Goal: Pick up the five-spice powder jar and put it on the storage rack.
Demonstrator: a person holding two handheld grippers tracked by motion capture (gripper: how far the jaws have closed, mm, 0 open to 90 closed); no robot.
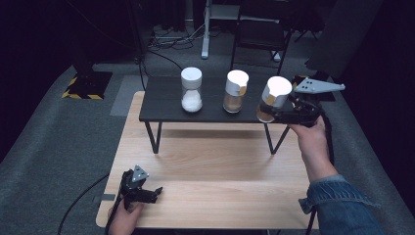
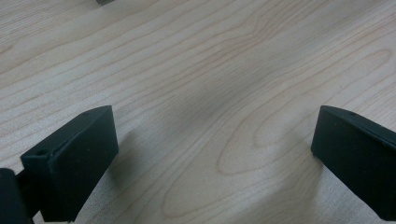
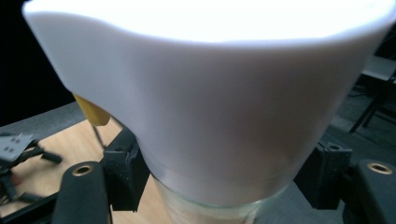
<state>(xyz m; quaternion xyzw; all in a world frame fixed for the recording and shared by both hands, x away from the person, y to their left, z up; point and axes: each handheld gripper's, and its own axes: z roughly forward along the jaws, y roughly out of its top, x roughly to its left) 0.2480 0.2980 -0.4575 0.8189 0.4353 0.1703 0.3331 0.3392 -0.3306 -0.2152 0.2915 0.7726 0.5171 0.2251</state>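
Dark room beyond, grey carpet underfoot, pale wood bench [image 1: 210, 196] in front with a low black shelf [image 1: 161, 105] standing on it. On the shelf, upright: a white-lidded jar of white grains [image 1: 191, 89] at left, a second jar with brown contents [image 1: 236, 91] just right of middle. At the shelf's right end, a third jar [image 1: 274, 99], white lid and brown contents, pinched in the right tool [image 1: 274, 113], pads pressed on the glass body just under the lid. Tilted, long axis leaning off vertical, lid end up and toward the camera, base down and toward the shelf's right end; touching the shelf or clear of it, cannot tell. Yellow tape tab [image 3: 91, 111] hanging below the lid rim. Left tool [image 2: 210, 154] low at the bench's near left corner, jaws spread wide over bare wood, nothing between them.
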